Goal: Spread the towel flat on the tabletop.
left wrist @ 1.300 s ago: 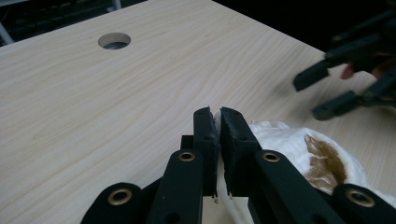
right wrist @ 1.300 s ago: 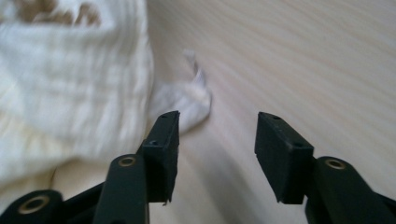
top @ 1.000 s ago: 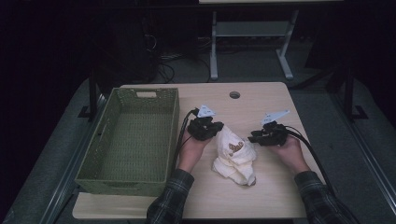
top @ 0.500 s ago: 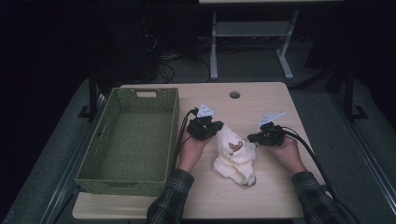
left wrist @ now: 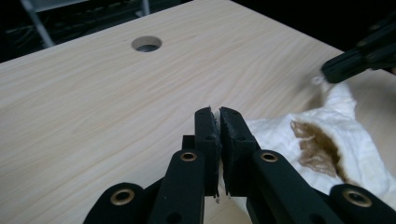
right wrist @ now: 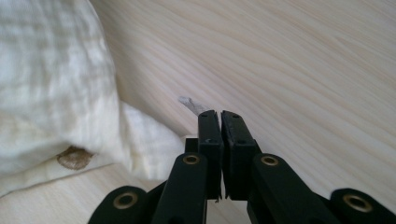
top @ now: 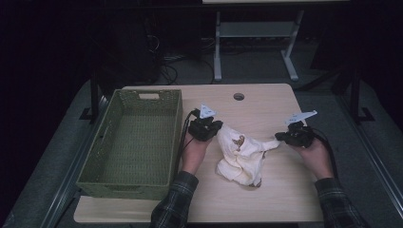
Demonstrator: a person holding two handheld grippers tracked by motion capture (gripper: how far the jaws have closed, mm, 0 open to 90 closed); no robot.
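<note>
Our right gripper point(top: 280, 138) has moved outward, stretching the crumpled cream cloth with brown print point(top: 242, 159); left gripper point(top: 212, 131) anchors. Both jaws clamped on cloth corners, so spreading is underway.

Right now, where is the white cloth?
In the high view the white cloth lies mid-table, right of the green basket, stretched between the left hand-held gripper and right hand-held gripper.

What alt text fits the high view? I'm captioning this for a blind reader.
A person's two hand-held grippers pinch opposite corners of a cream cloth with a brown mark, the left gripper and the right gripper stretching it over a light wooden table. A green woven basket sits to the left.
</note>
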